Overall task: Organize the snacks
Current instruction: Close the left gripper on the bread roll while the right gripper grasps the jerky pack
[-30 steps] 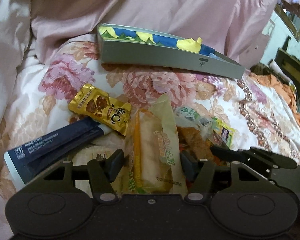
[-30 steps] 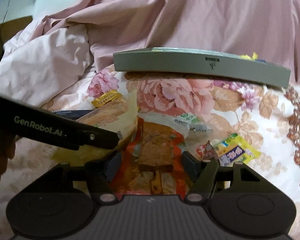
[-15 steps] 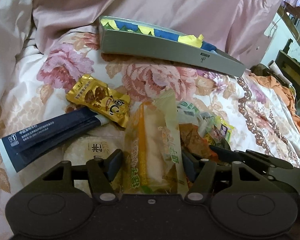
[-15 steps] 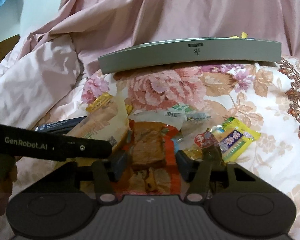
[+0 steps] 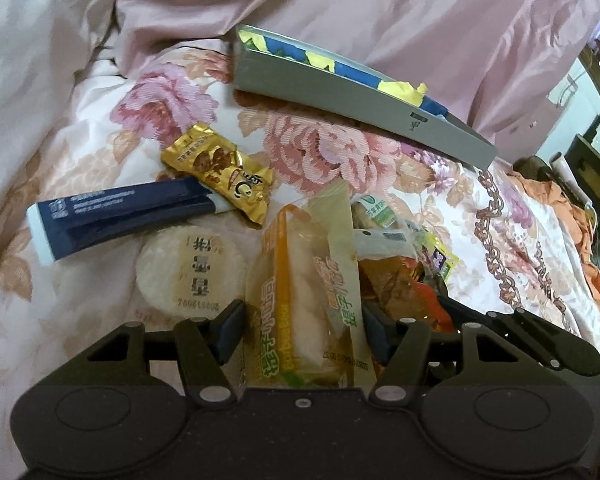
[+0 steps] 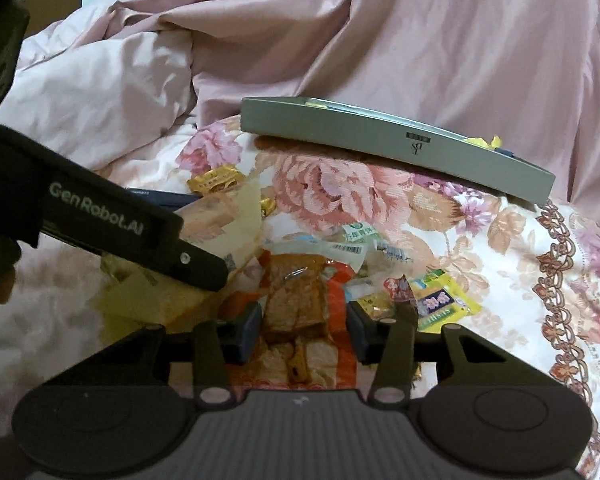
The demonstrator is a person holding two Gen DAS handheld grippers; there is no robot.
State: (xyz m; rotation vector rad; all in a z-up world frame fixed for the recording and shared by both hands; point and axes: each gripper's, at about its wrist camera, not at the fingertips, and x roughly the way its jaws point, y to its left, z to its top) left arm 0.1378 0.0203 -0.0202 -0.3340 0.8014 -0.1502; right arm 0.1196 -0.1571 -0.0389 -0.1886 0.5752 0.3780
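Glossy foil gold packet (image 5: 219, 174), woven floral cloth bedspread (image 5: 332, 152), matt grey box (image 5: 352, 100)

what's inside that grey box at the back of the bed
In the left wrist view, the shallow grey box shows blue and yellow wrappers along its open top. Its near wall hides everything lower, so what the wrappers hold, their number and the bottom cannot be seen.
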